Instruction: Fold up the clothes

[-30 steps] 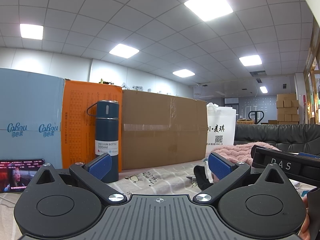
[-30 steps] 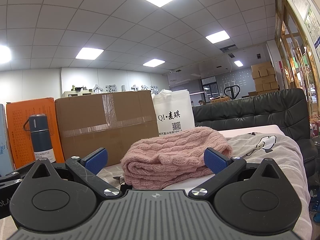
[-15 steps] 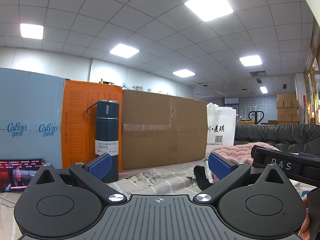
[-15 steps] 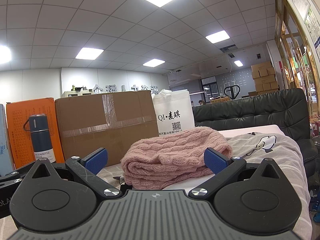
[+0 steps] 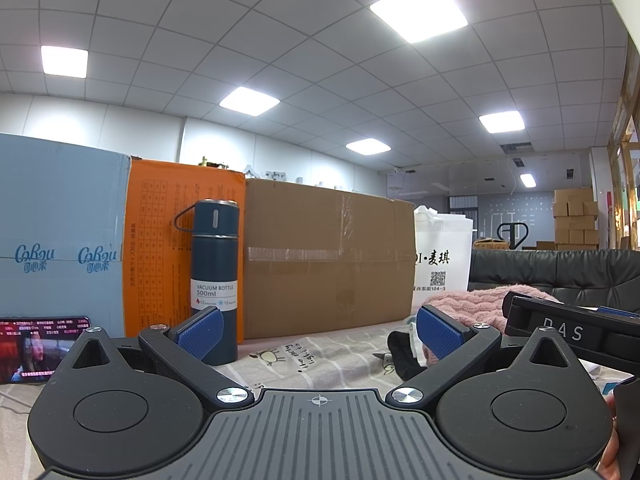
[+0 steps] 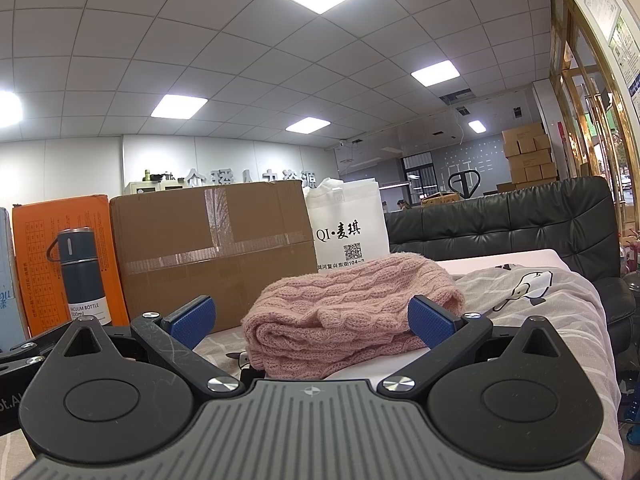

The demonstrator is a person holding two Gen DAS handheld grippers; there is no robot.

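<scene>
A folded pink cable-knit sweater (image 6: 344,316) lies on the table's patterned cloth (image 6: 520,292), straight ahead of my right gripper (image 6: 312,320). The right gripper is open and empty, low over the table, its blue pads either side of the sweater in view. The sweater also shows in the left wrist view (image 5: 476,304), to the right. My left gripper (image 5: 320,330) is open and empty, low over the cloth (image 5: 312,356). A small dark item (image 5: 402,350) lies near the sweater. The right gripper's body (image 5: 576,332) shows at the right of the left wrist view.
A blue vacuum bottle (image 5: 214,280) stands ahead left. Behind it are a light blue box (image 5: 60,240), an orange box (image 5: 160,248), a brown carton (image 5: 328,256) and a white bag (image 5: 440,260). A phone (image 5: 36,352) leans at far left. A black sofa (image 6: 500,228) is behind.
</scene>
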